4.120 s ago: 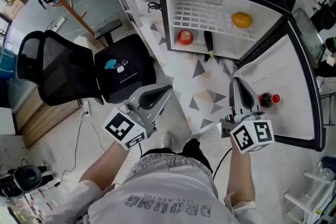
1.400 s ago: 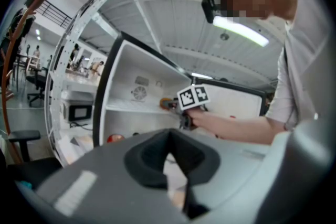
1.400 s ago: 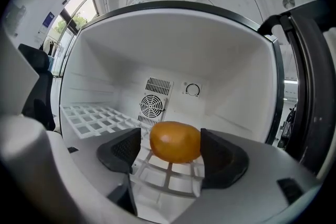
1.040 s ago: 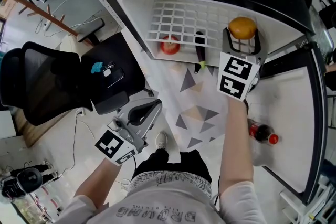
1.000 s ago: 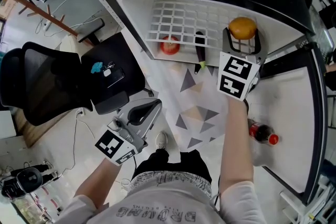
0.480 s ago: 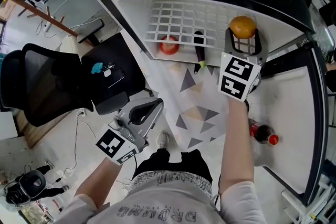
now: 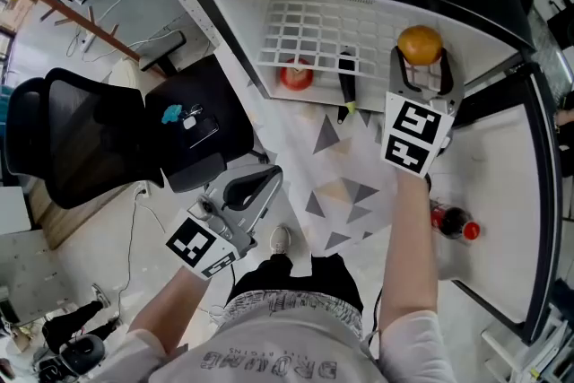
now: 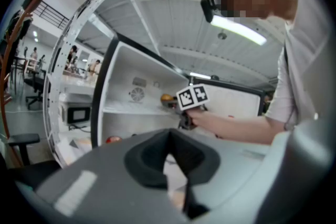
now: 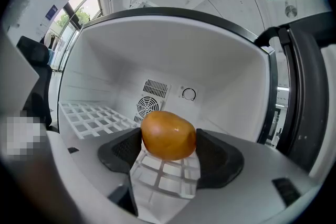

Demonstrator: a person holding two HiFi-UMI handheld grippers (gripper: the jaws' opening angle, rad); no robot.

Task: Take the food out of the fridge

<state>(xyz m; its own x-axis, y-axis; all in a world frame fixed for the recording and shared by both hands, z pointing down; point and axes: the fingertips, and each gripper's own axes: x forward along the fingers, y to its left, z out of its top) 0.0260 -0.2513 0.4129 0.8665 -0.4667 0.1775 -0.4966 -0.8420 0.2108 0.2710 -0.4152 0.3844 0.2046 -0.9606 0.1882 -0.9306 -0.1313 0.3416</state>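
An orange (image 7: 420, 43) sits at the right end of the white wire shelf (image 7: 305, 36) in the open black fridge. My right gripper (image 7: 421, 60) reaches into the fridge and is shut on the orange (image 9: 168, 135), a pad pressed to each side. A red round fruit (image 7: 295, 75) and a dark long vegetable (image 7: 344, 85) lie below the shelf. My left gripper (image 7: 265, 180) hangs low by my left leg, shut and holding nothing; its view shows the fridge and the red fruit (image 8: 111, 139) from afar.
The fridge door (image 7: 498, 184) stands open at the right, with a red-capped bottle (image 7: 453, 222) in it. A black office chair (image 7: 81, 139) stands to the left of the fridge. A patterned floor mat (image 7: 345, 193) lies in front.
Since 4.1 s ago my right gripper has gone from near my body up into the fridge to the orange. Over the last second it stays there. The left gripper has hardly moved.
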